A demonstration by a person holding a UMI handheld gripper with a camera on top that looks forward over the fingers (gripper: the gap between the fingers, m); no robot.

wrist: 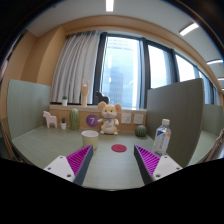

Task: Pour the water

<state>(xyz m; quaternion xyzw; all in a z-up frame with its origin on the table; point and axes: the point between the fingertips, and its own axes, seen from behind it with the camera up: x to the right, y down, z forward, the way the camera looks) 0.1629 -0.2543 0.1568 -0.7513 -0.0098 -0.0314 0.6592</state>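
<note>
Wide-open jaws of the gripper [113, 163] hover short of a water bottle [161, 136] and white bowl [90, 137].

We find almost no legible writing in this view. The only candidate is a pale mark, perhaps the numeral 7, on the round purple disc [92, 120] standing beside the plush toy [109, 117]; we cannot read it with certainty. The clear bottle [161, 137] carries a label band, but we can make out no letters or brand on it. We read no text, number or sign on the remaining objects or on the walls.
</note>
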